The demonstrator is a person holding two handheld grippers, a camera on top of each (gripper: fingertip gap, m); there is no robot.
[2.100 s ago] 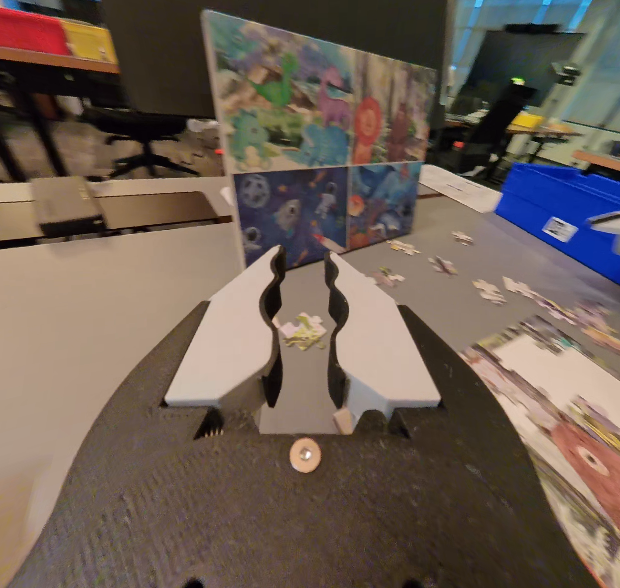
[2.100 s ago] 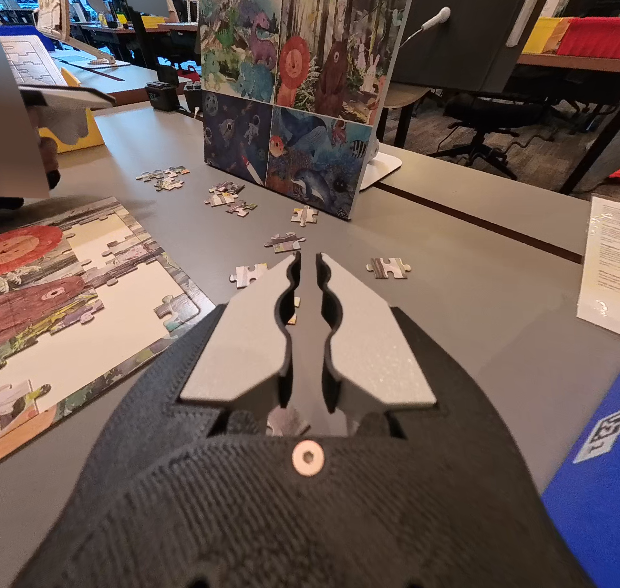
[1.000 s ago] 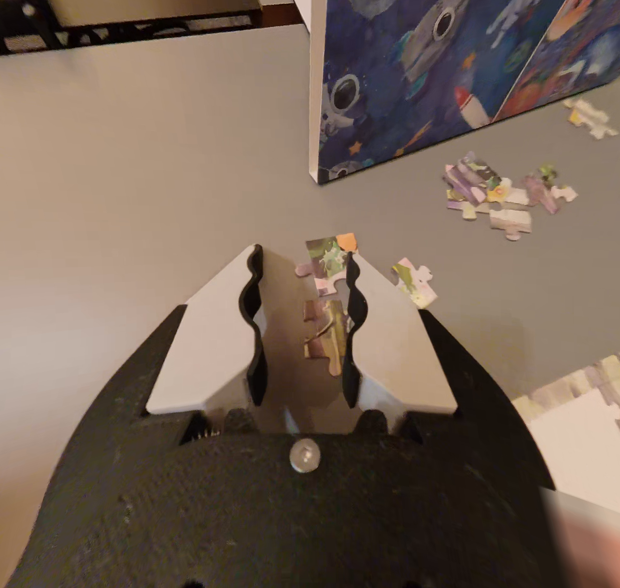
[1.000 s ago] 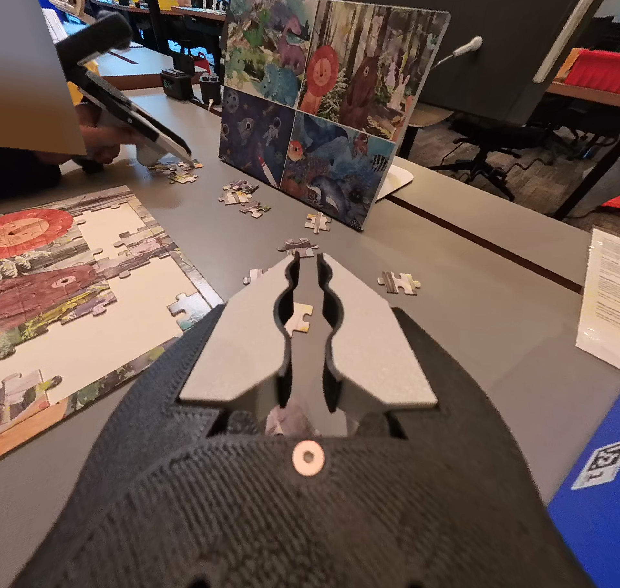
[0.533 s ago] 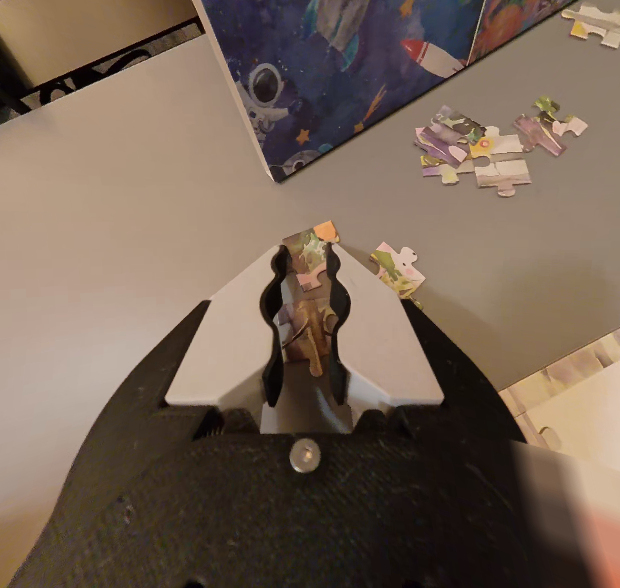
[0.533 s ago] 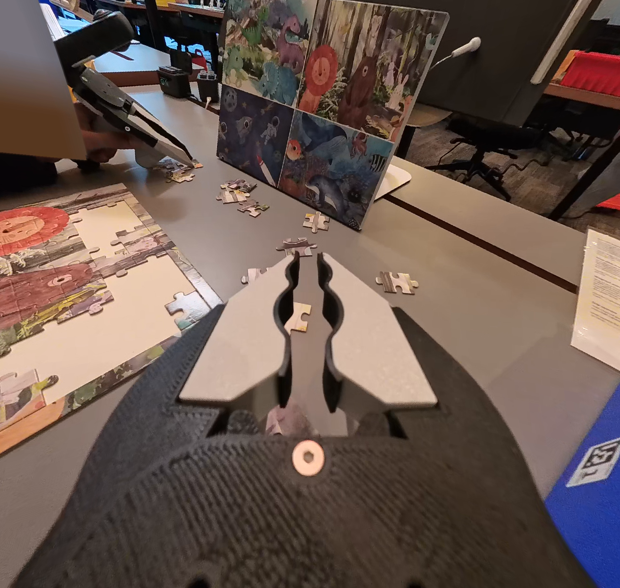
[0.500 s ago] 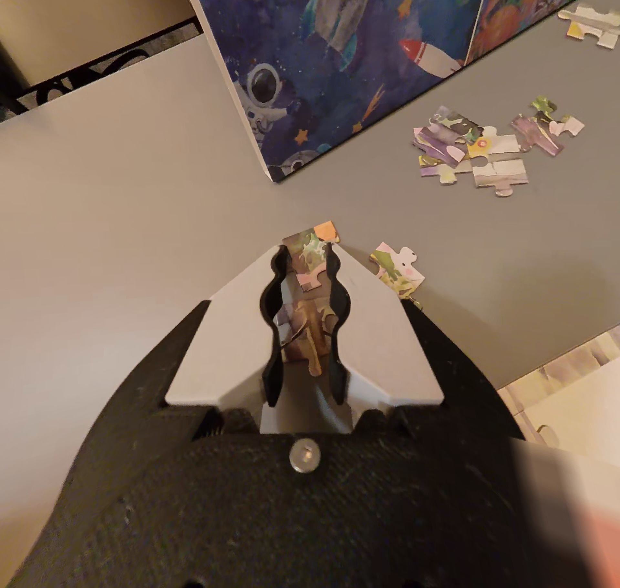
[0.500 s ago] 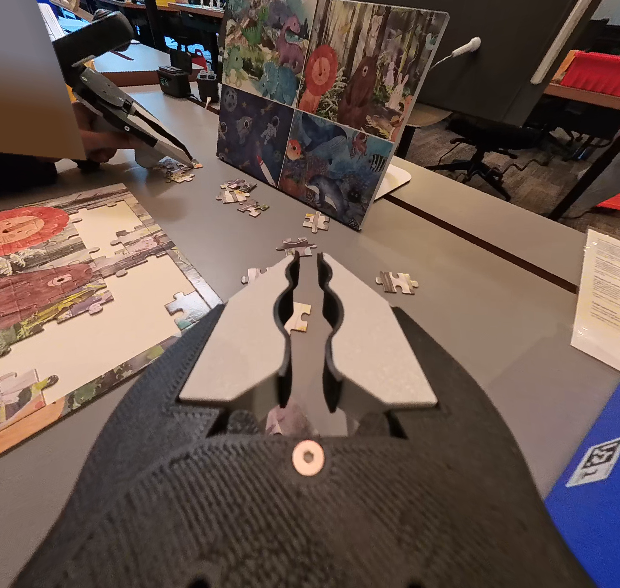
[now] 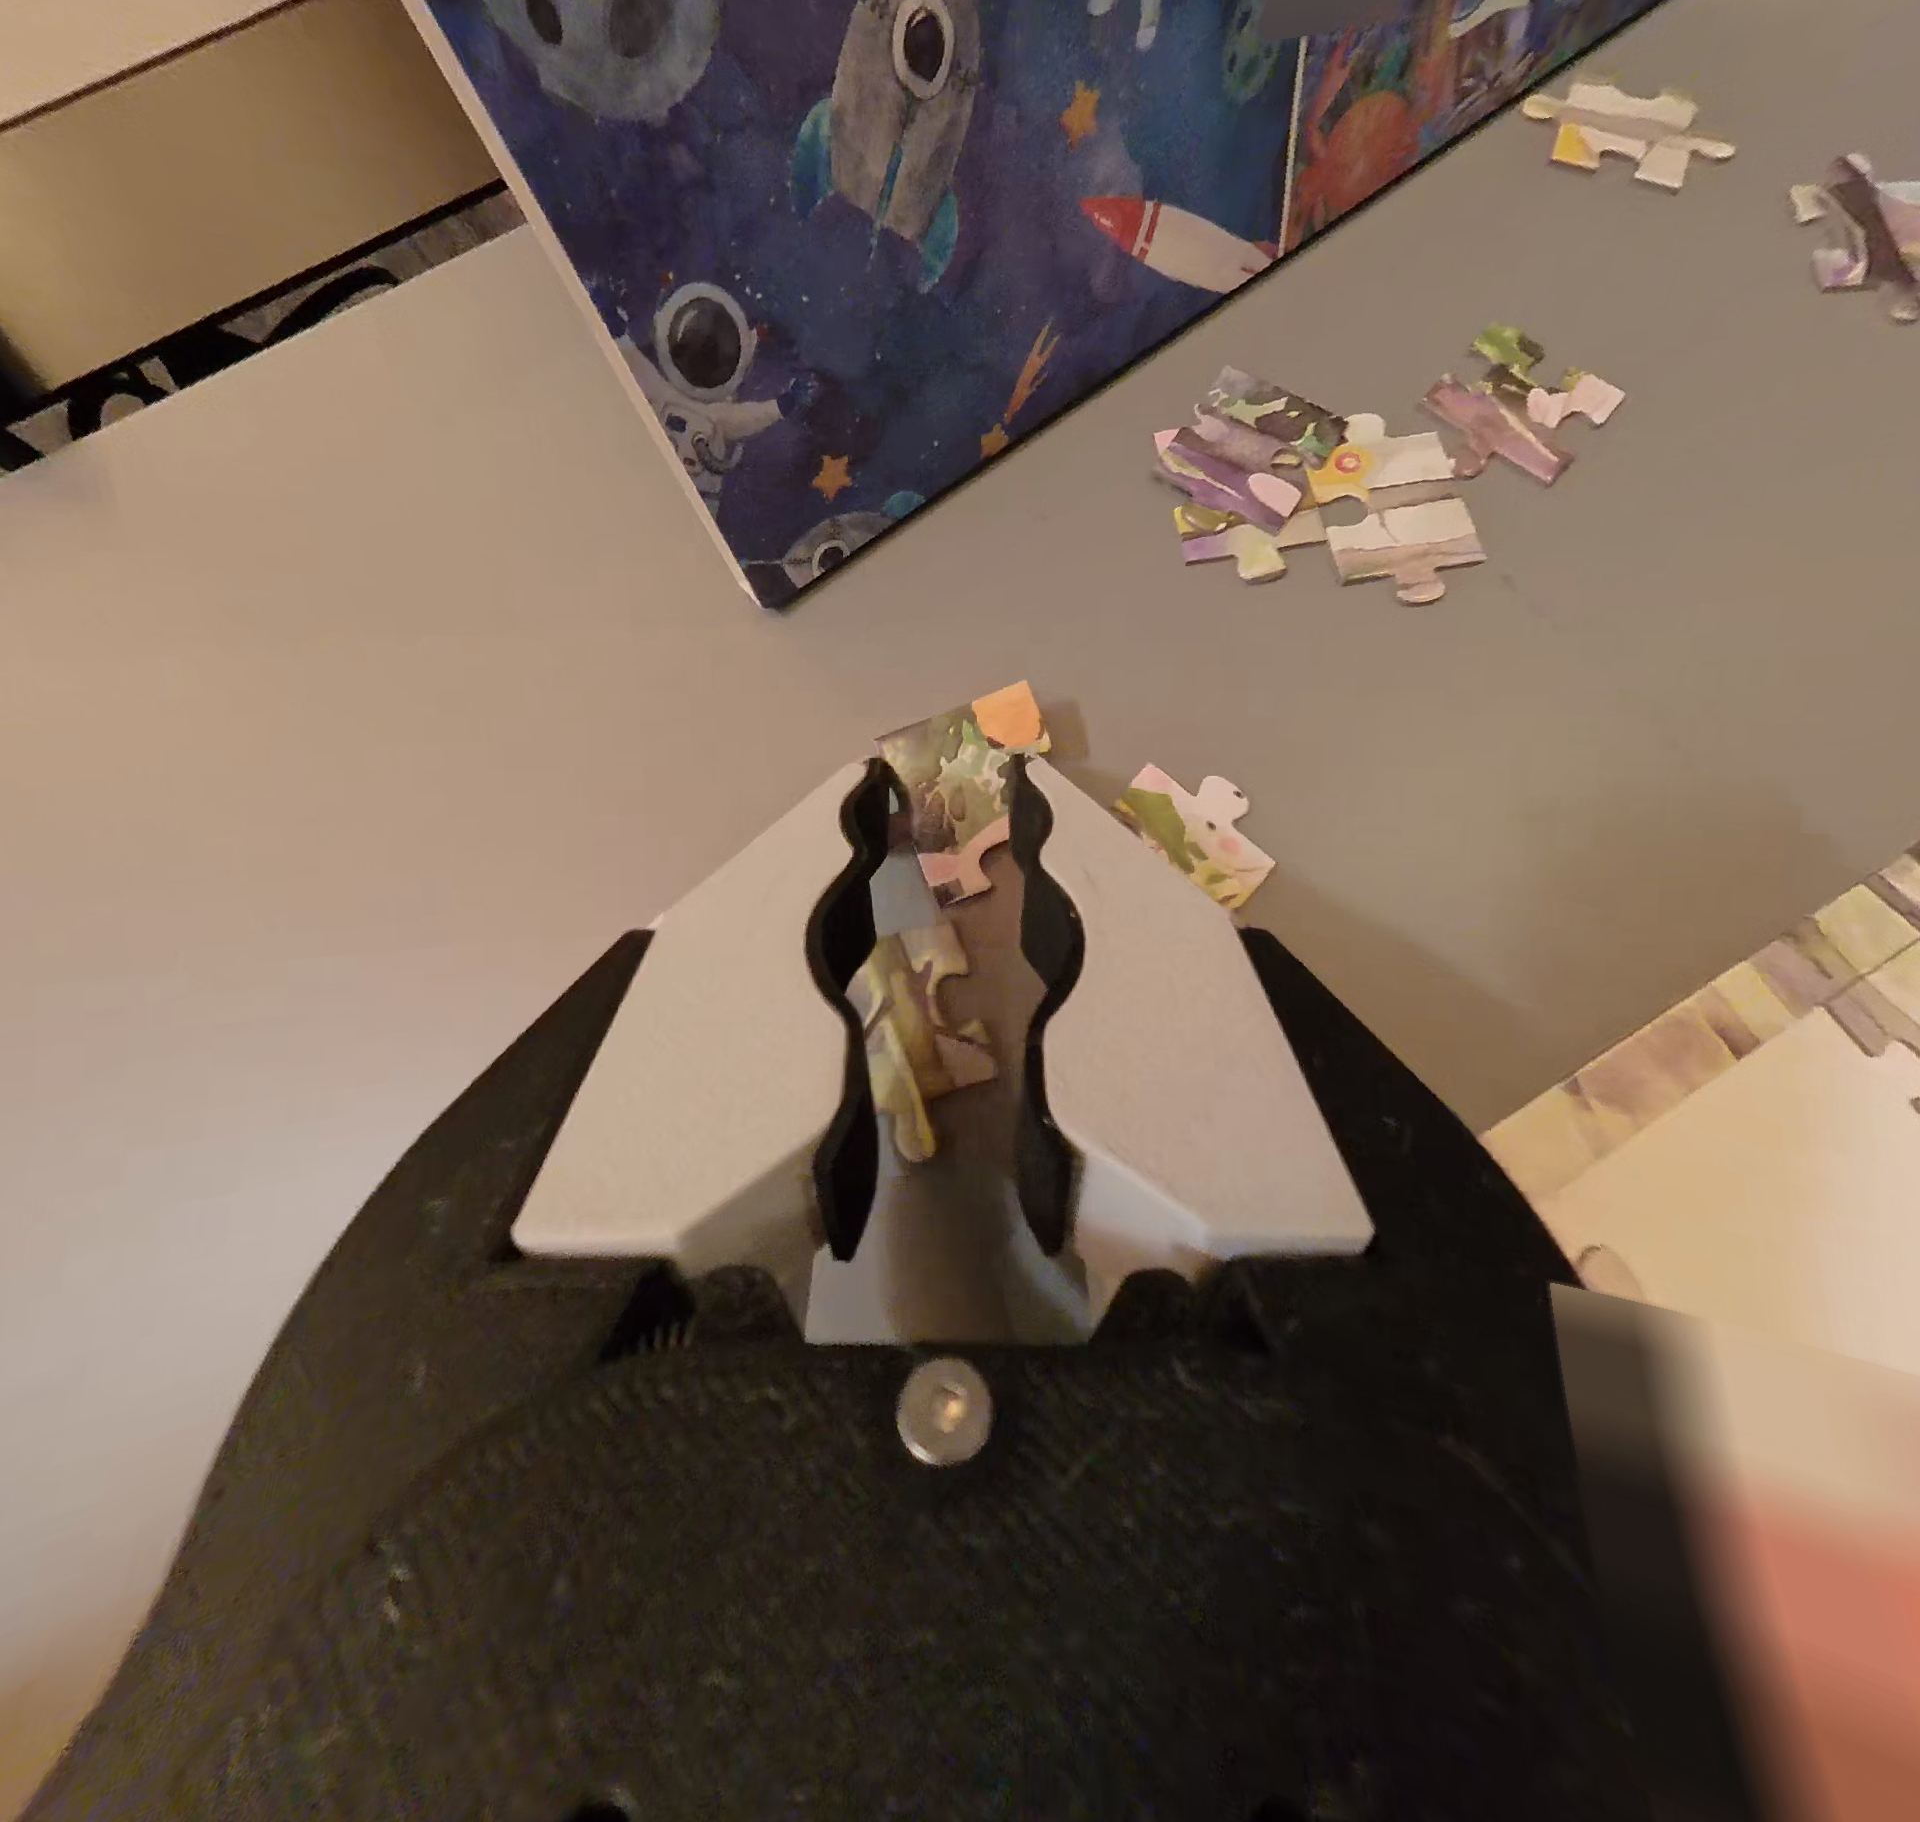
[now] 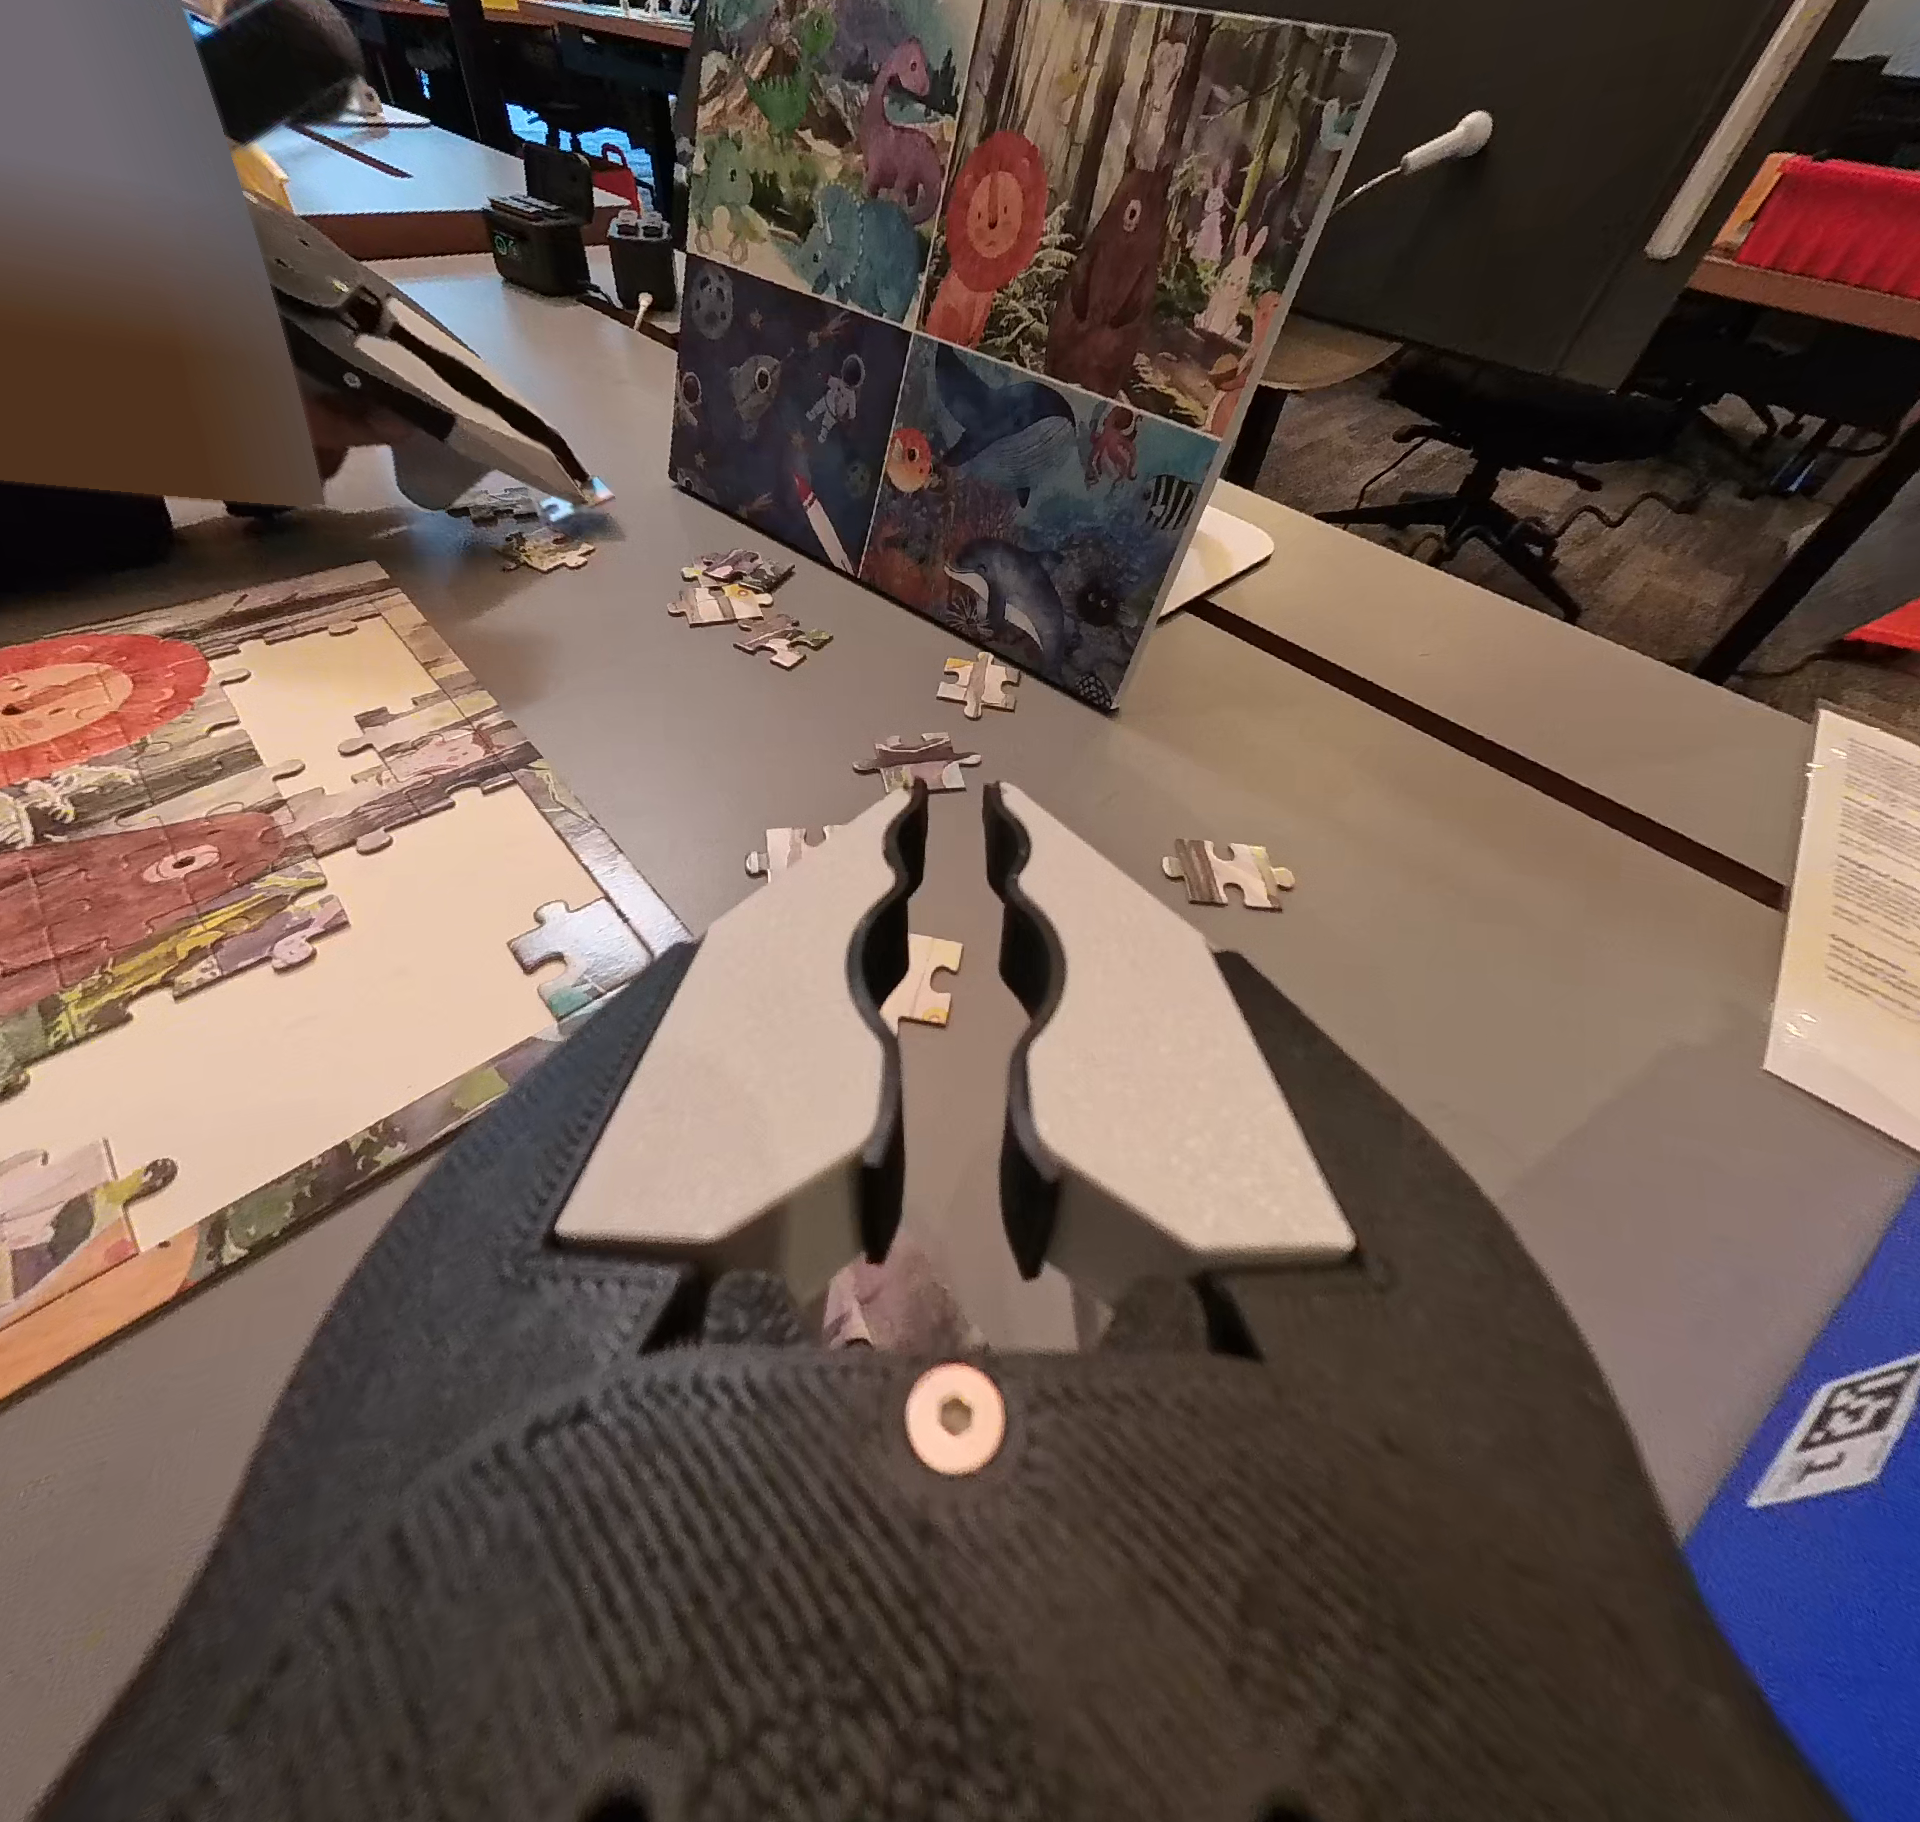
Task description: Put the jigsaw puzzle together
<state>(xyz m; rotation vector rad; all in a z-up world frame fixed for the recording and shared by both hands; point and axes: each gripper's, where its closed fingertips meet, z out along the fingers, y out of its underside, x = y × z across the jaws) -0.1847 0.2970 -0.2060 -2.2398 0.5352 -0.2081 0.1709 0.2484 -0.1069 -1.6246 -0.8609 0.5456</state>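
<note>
progress: puzzle point(image 10: 260, 837) on table point(image 10: 1403, 941) roughly half filled, middle bare, loose pieces point(image 10: 743, 598) left | left hand-held gripper point(image 9: 951, 785) pinching piece point(image 9: 961, 785) | right hand-held gripper point(image 10: 951, 796) slightly ajar, empty

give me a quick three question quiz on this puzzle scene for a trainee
1. True or false: the left hand-held gripper is pinching a loose puzzle piece.
2. Which picture on the upright reference board matches the part-built puzzle? A space, B lion and bear, C dinosaurs.
3. Fill in: the bin at the right edge is ___.
Key: 1 true; 2 B; 3 blue.
</note>
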